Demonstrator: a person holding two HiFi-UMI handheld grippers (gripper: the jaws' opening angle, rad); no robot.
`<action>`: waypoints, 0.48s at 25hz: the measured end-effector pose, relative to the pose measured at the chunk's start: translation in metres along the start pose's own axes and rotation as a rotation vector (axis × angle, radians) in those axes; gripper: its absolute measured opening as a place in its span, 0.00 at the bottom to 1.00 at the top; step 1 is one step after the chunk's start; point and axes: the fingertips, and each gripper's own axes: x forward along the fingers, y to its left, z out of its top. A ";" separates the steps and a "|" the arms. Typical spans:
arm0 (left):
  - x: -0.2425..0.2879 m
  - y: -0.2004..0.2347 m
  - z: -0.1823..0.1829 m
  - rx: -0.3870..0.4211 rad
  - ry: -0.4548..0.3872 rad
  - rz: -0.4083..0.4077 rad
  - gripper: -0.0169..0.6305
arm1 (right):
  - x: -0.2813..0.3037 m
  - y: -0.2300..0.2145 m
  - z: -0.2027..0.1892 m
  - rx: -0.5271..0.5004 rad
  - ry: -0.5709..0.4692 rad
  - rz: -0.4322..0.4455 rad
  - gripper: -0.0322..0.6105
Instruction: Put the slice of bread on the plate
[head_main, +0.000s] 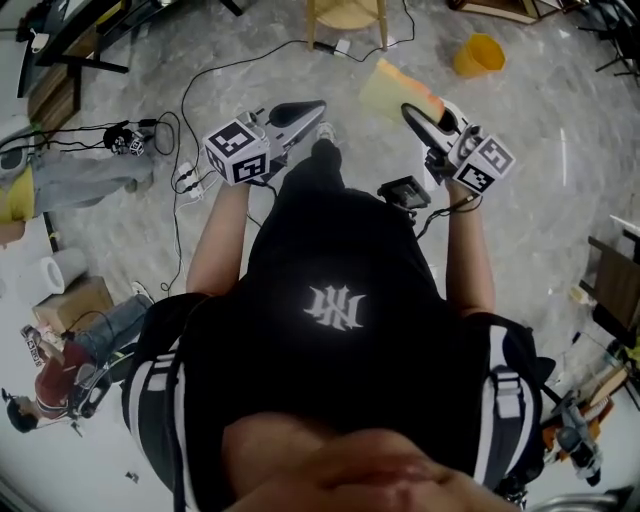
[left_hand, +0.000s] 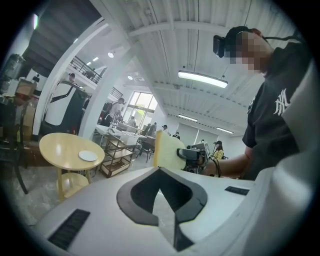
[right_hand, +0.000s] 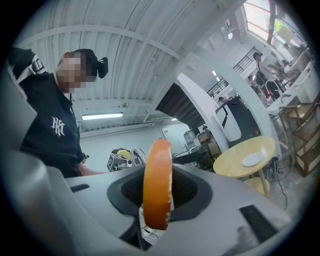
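Person in black shirt (head_main: 340, 300) is standing, holding both tools out in front at about the same height. Left hand-held gripper (left_hand: 161, 175) is sitting clenched, jaws together, nothing between them. Right hand-held gripper (right_hand: 158, 192) is grasping the slice of bread (right_hand: 157, 165), pinching its lower part. The slice is standing upright on edge between the jaws, orange crust facing the right gripper view's camera, pale face showing in the left gripper view. Bread is hanging in the air above the gray floor (head_main: 560, 130), just beside the left tool. Farther off, a white plate (right_hand: 252, 159) is lying on a round yellow desk (right_hand: 227, 165), well apart from the bread.
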 end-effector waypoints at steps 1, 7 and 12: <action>0.004 0.006 0.001 0.005 0.006 -0.004 0.05 | 0.003 -0.005 0.002 0.001 0.003 -0.001 0.20; 0.022 0.045 0.017 0.005 0.007 -0.043 0.05 | 0.032 -0.037 0.018 -0.001 0.015 -0.016 0.20; 0.033 0.082 0.032 -0.016 -0.020 -0.054 0.05 | 0.057 -0.065 0.035 -0.010 0.050 -0.027 0.20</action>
